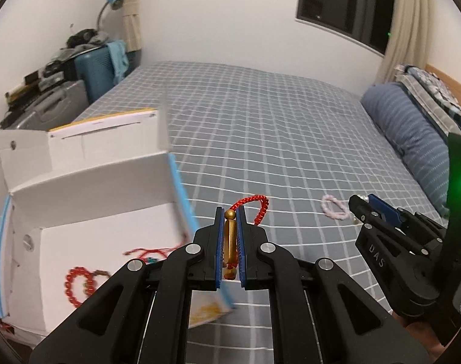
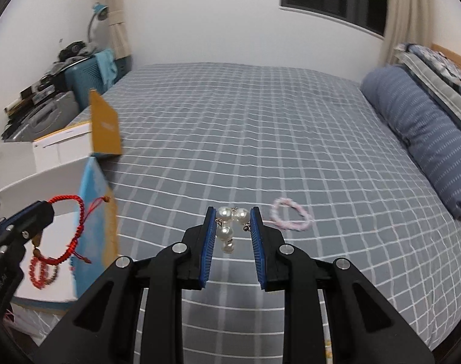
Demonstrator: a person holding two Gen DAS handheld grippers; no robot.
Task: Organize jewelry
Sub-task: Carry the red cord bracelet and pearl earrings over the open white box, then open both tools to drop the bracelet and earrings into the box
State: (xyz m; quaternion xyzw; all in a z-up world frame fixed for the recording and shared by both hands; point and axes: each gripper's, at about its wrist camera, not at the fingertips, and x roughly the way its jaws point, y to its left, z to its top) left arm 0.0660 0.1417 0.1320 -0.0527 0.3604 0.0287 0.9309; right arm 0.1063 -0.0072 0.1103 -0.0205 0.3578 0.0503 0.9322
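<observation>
Left gripper [image 1: 230,212] of mine is clamped tight on a red braided cord bracelet with a gold bar [image 1: 230,239], held above the grey checked bedspread [image 1: 275,127] beside the open white cardboard box [image 1: 109,221] that holds red bead bracelets [image 1: 75,285]. Right gripper [image 2: 232,215] pinches a cluster of white pearls [image 2: 230,221] between barely parted jaws. On the bedspread just beyond lies a small pink beaded bracelet [image 2: 291,214].

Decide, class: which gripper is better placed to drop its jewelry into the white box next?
Left. The left gripper, shut on the red cord bracelet, is right beside the white box; the right gripper, holding pearls, is farther away.
</observation>
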